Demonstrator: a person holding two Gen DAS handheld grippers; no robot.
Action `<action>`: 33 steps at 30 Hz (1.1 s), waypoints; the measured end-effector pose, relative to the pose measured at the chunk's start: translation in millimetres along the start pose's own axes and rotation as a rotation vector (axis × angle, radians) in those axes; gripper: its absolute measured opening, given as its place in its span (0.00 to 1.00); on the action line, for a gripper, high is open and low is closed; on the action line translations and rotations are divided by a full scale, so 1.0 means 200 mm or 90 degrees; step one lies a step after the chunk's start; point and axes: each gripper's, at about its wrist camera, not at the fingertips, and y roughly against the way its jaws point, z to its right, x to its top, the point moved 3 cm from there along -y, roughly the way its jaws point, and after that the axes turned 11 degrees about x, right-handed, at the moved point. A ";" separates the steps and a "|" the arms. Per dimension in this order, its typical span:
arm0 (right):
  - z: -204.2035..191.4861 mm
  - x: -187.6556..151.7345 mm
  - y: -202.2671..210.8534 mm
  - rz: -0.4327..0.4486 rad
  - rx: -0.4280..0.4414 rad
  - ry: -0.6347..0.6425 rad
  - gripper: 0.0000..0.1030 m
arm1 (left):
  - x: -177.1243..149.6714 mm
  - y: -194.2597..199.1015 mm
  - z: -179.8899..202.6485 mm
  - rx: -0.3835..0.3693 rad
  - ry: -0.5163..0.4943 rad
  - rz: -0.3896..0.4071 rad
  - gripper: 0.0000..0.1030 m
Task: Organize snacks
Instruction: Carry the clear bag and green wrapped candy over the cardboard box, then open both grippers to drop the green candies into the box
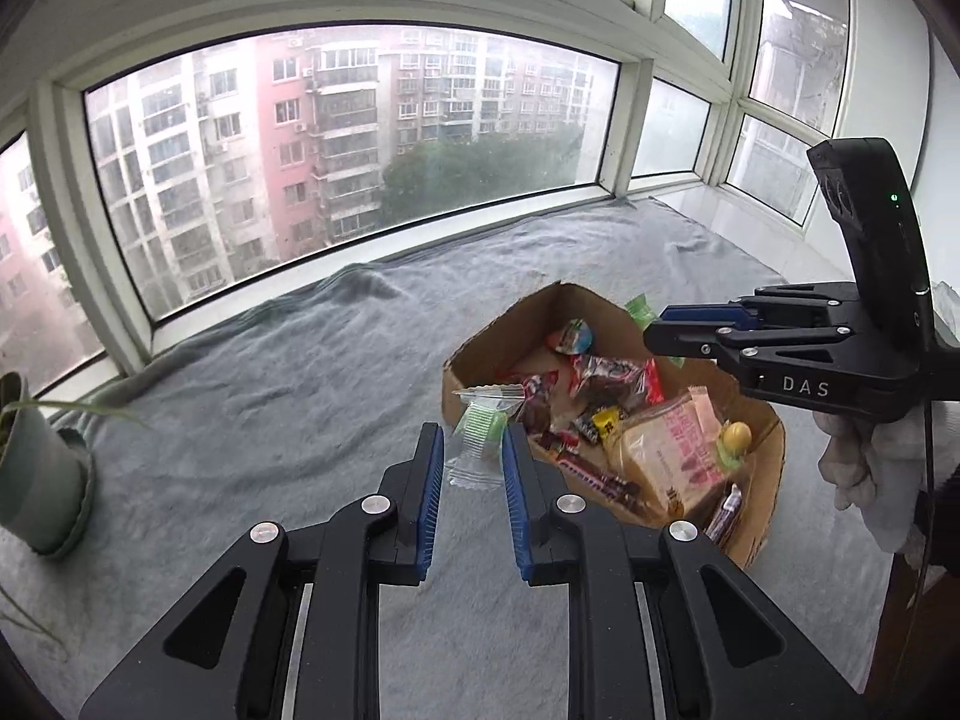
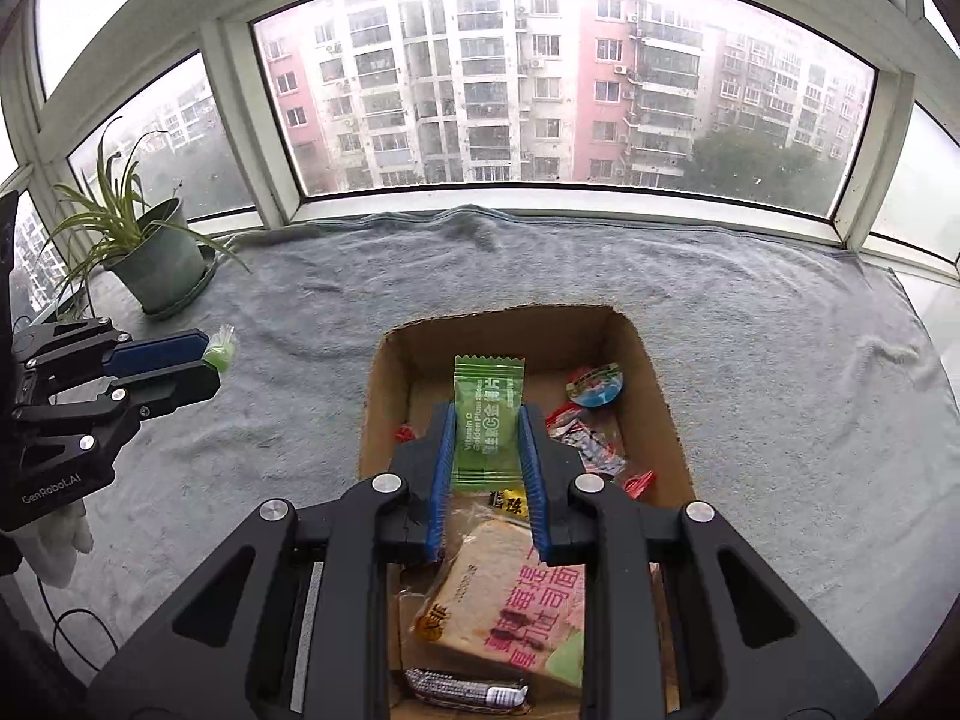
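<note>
My left gripper [image 1: 473, 456] is shut on a clear wrapper with a green candy [image 1: 480, 429], held above the grey blanket just left of the cardboard box [image 1: 762, 516]. It also shows in the right wrist view [image 2: 210, 360]. My right gripper [image 2: 487, 438] is shut on a green plum-slice packet [image 2: 487, 414] and holds it over the box [image 2: 375, 396]. The right gripper also shows in the left wrist view [image 1: 660, 330] above the box's far side. Inside the box lie a bread pack [image 2: 510, 606], a jelly cup [image 2: 595, 387] and several wrapped sweets.
A grey blanket [image 2: 750, 348] covers the window ledge. A potted plant [image 2: 153, 258] stands at the far left by the window. The window frame runs along the back. A cable [image 2: 66, 630] hangs at the left front.
</note>
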 end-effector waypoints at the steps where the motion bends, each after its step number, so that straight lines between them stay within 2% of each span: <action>1: 0.03 0.00 -0.01 -0.001 -0.004 -0.003 0.22 | 0.02 -0.02 0.02 -0.001 -0.004 0.002 0.18; 9: 0.17 0.00 -0.10 -0.015 -0.014 -0.034 0.22 | 0.15 -0.18 0.15 -0.017 -0.017 -0.009 0.18; 20: 0.27 -0.05 -0.23 -0.040 -0.014 -0.064 0.22 | 0.16 -0.37 0.22 -0.025 -0.006 -0.057 0.18; 28: 0.29 -0.06 -0.24 -0.042 -0.022 -0.066 0.23 | 0.16 -0.41 0.25 -0.029 -0.013 -0.069 0.20; 29: 0.29 -0.06 -0.24 -0.042 -0.022 -0.065 0.24 | 0.16 -0.41 0.25 -0.026 -0.012 -0.068 0.20; 31: 0.28 -0.07 -0.23 -0.040 -0.026 -0.063 0.38 | 0.16 -0.42 0.24 -0.026 -0.009 -0.069 0.20; 33: 0.28 -0.07 -0.22 -0.035 -0.030 -0.060 0.48 | 0.16 -0.42 0.24 -0.026 -0.007 -0.070 0.21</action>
